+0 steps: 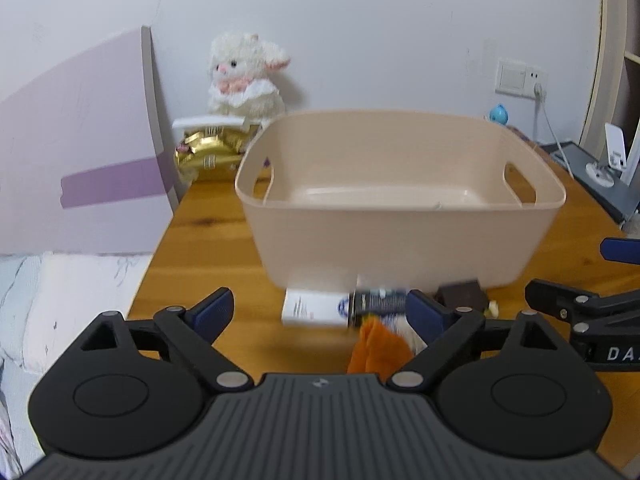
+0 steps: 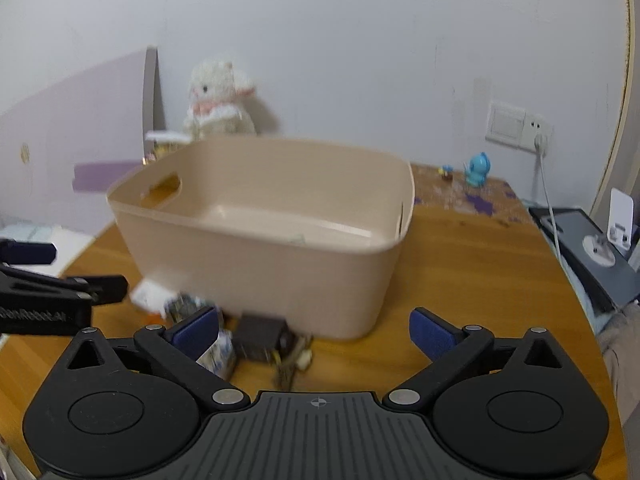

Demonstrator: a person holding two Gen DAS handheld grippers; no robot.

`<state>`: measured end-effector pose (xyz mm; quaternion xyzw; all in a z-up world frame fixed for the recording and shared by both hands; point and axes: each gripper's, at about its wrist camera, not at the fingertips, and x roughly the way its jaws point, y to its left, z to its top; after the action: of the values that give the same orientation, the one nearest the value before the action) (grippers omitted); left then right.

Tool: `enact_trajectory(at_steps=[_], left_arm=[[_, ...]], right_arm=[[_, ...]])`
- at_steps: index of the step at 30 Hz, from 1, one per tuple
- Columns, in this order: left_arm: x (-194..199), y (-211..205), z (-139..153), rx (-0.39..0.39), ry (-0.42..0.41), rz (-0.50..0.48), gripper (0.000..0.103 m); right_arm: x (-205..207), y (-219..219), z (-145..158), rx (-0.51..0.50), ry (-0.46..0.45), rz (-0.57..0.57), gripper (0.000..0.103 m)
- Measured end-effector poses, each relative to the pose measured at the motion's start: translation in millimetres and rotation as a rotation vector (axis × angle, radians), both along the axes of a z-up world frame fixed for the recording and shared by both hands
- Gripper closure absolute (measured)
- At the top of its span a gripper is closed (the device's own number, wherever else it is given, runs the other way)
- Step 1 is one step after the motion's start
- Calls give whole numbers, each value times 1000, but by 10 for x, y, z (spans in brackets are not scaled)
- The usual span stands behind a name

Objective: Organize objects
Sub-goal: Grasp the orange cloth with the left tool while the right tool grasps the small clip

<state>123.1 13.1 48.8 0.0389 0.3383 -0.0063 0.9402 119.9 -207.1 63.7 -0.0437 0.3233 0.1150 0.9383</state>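
A beige plastic bin (image 1: 400, 208) with cut-out handles stands open and, as far as its floor shows, bare in the middle of the wooden table (image 1: 208, 240), probably set there as the place the loose things are meant to go. Those things lie in a small huddle on the table just in front of the bin's near wall: a white carton (image 1: 310, 310) lying flat, a dark tube or bottle (image 1: 378, 300) across its end, an orange and white soft piece (image 1: 374, 346), and a small dark brown box (image 1: 462, 294); motion blur keeps their labels unreadable. The left claw (image 1: 320, 312) is spread wide and grips nothing, its blue pads to either side of the carton and tube, which suggests it is lining up on that end of the pile. The right claw (image 2: 314, 330) is likewise wide open and empty, with the brown box (image 2: 260, 336) and a patterned white packet (image 2: 218, 354) by its left pad. Each claw shows at the edge of the other's view, so the two hover close together over the same pile. A white plush lamb (image 1: 246, 76) and a gold foil bag (image 1: 208, 152) sit at the back by the wall, well apart from the work. Nothing appears binned yet.
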Motion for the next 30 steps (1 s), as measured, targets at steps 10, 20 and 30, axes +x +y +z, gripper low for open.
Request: enact_trajectory(at_steps=[10, 20, 30], left_arm=[[-4, -65, -358, -10, 89, -42, 10], [197, -30, -563, -41, 146, -83, 15], [340, 23, -632, -122, 192, -141, 41]], right_arm=[[17, 21, -429, -65, 89, -3, 0], [257, 61, -741, -41, 129, 2, 8], [398, 122, -825, -13, 101, 5, 31]])
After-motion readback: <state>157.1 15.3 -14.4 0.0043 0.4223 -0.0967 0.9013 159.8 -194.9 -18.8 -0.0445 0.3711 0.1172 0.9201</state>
